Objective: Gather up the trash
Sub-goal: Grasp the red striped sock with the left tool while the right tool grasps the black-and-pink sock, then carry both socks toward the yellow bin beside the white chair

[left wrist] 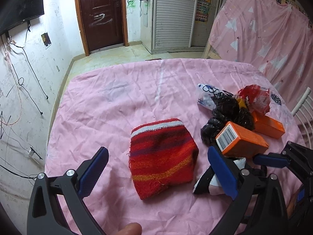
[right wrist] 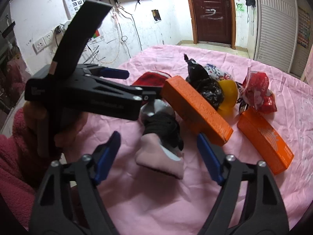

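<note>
A red striped knit pouch (left wrist: 163,156) lies on the pink cloth, between the fingers of my open left gripper (left wrist: 158,173). A trash pile lies to its right: two orange boxes (left wrist: 242,142) (left wrist: 269,125), black plastic bags (left wrist: 228,115), a red wrapper (left wrist: 256,98) and a white printed bag (left wrist: 208,96). In the right wrist view my open right gripper (right wrist: 158,156) is around a pink, white and black sock (right wrist: 162,150). The near orange box (right wrist: 197,111), the second box (right wrist: 266,141), a black bag (right wrist: 205,86), a yellow piece (right wrist: 228,94) and the red wrapper (right wrist: 258,90) lie beyond. The left gripper (right wrist: 125,78) shows at left there.
The pink-covered table (left wrist: 109,105) ends at its left edge with floor below. A white chair back (left wrist: 303,109) stands at the right. A pink curtain (left wrist: 264,29) hangs behind. A door (left wrist: 101,13) and a wall with cables are farther off.
</note>
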The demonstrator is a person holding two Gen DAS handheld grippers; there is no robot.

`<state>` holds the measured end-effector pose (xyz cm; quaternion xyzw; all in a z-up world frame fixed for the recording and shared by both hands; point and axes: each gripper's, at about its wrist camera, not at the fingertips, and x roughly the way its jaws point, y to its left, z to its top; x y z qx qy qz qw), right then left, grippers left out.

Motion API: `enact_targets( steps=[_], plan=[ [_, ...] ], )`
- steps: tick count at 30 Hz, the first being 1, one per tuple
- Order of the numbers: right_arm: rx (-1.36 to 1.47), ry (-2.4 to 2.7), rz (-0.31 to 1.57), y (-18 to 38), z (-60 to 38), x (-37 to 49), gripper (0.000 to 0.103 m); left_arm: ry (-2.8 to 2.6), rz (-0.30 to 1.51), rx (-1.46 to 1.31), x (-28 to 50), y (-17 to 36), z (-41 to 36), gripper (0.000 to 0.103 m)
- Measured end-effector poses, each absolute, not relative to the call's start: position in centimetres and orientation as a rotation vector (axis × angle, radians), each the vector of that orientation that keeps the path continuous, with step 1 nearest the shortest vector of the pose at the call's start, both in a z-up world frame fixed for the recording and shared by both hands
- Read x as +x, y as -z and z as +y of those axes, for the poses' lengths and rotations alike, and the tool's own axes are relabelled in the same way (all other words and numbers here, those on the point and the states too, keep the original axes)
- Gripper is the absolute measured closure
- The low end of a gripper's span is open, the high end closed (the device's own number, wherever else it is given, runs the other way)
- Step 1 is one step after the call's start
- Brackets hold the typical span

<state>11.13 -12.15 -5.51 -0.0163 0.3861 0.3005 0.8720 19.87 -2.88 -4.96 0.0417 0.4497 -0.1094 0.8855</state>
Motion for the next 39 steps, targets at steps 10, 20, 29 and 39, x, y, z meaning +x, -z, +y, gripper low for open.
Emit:
enact_targets(
  steps=[10, 20, 29, 39],
  plan=[
    [-0.105, -0.619, 0.797, 5.6, -11.2, 9.7, 0.069, 0.207, 0.977, 0.082, 20.0, 5.7, -2.9, 0.039],
    [-0.019, -0.666, 0.76, 4.9, -13.4, 8.0, 0.069, 0.16, 0.964, 0.062, 19.3, 5.1, -3.3, 0.081],
    [0.049, -0.664, 0.701, 3.4, -16.1, 7.5, 0.069, 0.097, 0.863, 0.084, 17.0, 1.5, -3.9, 0.087],
    [0.119, -0.582, 0.621, 2.2, -21.3, 5.4, 0.069, 0.147, 0.786, 0.137, 14.4, -2.2, -8.3, 0.087]
  ],
)
